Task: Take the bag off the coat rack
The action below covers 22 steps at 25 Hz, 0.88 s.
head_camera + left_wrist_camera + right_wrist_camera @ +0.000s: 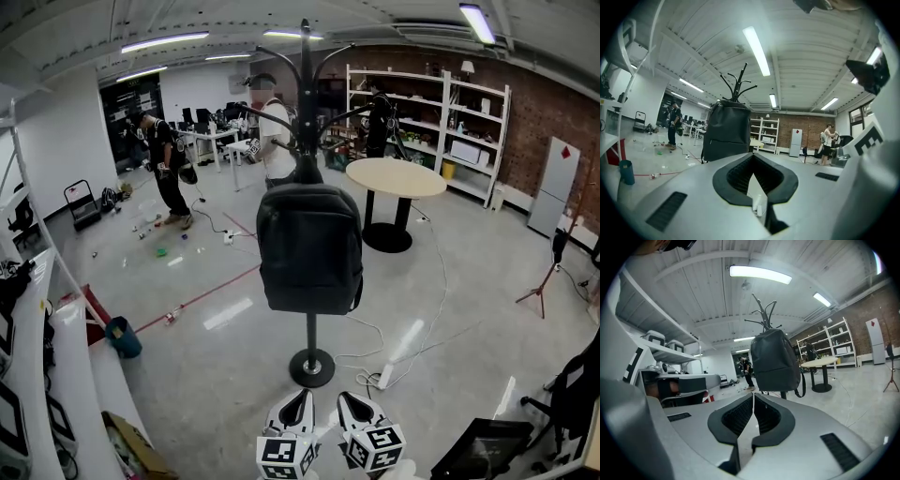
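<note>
A black backpack (309, 246) hangs from the top hooks of a black coat rack (308, 66) that stands on a round base (311, 367). Both grippers sit low at the bottom of the head view, well short of the bag: left gripper (302, 394) and right gripper (346, 397), each with a marker cube. In the left gripper view the backpack (726, 132) is ahead and left of the shut, empty left gripper (753, 156). The right gripper view has the backpack (774, 361) ahead above the shut, empty right gripper (753, 395).
A round table (396, 178) stands behind the rack at right, with white shelving (427, 112) along the brick wall. White cables (394, 352) trail on the floor by the base. People stand at the back left (172, 173). Shelves and clutter line the left edge (37, 309).
</note>
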### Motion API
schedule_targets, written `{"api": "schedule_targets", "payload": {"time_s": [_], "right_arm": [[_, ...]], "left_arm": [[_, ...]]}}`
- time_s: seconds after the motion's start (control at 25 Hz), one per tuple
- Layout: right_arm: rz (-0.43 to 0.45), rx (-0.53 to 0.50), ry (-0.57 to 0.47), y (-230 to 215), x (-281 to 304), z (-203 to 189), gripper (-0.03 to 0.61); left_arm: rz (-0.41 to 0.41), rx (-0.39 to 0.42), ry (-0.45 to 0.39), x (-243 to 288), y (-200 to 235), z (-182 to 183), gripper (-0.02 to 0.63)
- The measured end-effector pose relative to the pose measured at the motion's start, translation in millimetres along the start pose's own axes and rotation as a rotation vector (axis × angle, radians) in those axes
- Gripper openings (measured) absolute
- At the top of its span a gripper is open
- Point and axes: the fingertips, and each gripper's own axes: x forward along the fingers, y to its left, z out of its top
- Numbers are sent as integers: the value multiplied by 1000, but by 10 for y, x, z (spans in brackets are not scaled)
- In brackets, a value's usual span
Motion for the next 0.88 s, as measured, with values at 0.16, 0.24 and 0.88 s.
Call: {"api": "schedule_targets", "payload": {"time_s": [0.16,0.24,0.88], "right_arm": [[4,-4,-1,50,235,39,12],[5,-5,3,66,348,36,12],[-50,1,42,56,730,-30,12]], "left_arm": [[-5,-2,4,107,180,20,0],[-6,-5,6,171,278,21,0],[-78,-36,42,456,554,-39,0]]}}
